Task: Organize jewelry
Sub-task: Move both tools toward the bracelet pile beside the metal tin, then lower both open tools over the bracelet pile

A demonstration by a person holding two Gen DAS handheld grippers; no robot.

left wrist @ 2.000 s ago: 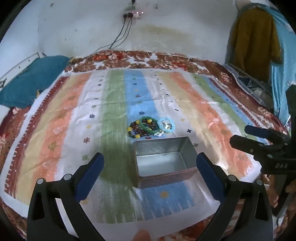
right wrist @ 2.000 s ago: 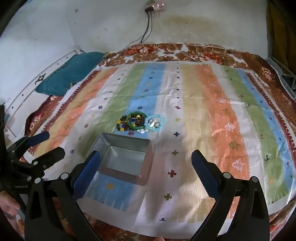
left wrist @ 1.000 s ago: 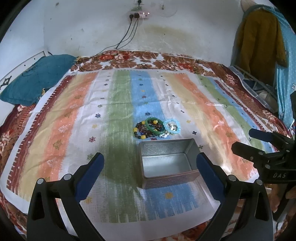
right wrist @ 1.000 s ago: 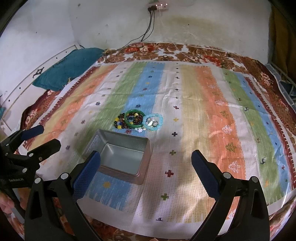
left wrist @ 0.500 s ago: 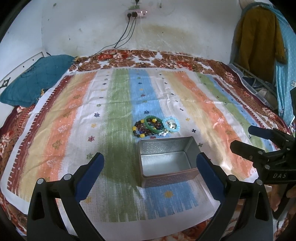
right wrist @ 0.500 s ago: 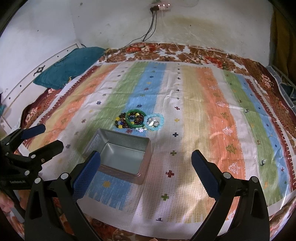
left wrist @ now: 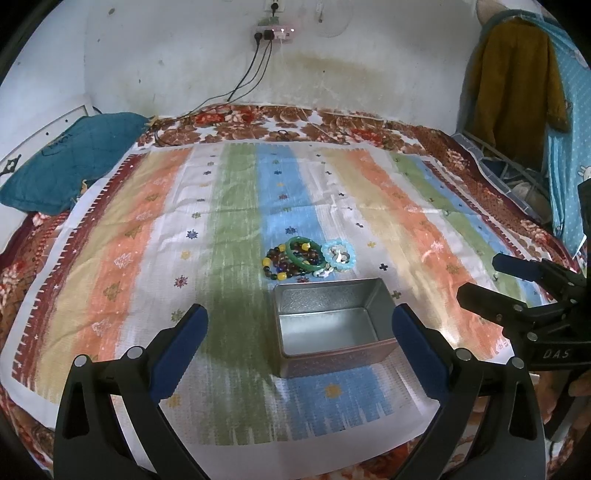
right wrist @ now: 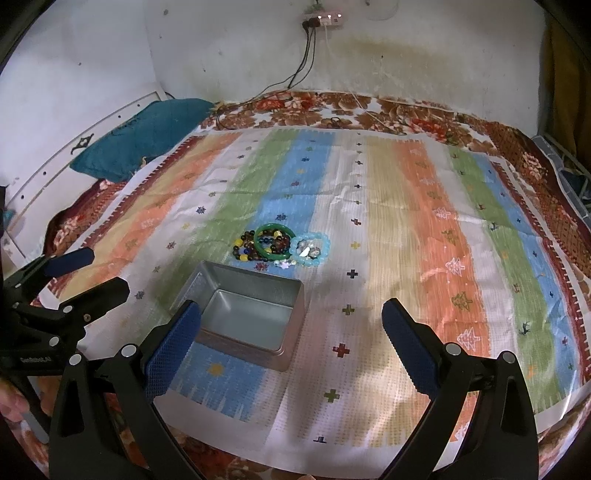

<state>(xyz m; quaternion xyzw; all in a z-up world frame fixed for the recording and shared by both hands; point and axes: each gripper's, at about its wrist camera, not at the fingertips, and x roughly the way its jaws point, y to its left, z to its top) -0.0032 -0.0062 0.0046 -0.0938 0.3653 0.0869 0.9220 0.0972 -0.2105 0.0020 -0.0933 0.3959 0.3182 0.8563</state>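
An open metal tin (left wrist: 332,325) (right wrist: 247,317) stands empty on the striped cloth. Just behind it lies a small heap of jewelry: a green bangle (left wrist: 306,253) (right wrist: 275,240), a dark bead bracelet with yellow beads (left wrist: 277,263) (right wrist: 245,249) and a light blue bead bracelet (left wrist: 339,254) (right wrist: 311,250). My left gripper (left wrist: 299,347) hovers open in front of the tin, nothing between its fingers. My right gripper (right wrist: 291,343) hangs open to the right of the tin, also with nothing in it. Each gripper shows at the edge of the other's view.
The striped cloth (left wrist: 147,258) covers a floral bedspread (right wrist: 369,107). A teal pillow (left wrist: 70,162) lies at the back left. Clothes (left wrist: 517,74) hang at the right. Cables drop from a wall socket (left wrist: 273,31) onto the bed's far edge.
Both grippers have shifted only slightly, a little back and up, so the tin and jewelry sit a bit lower and smaller. Nothing was taken hold of.
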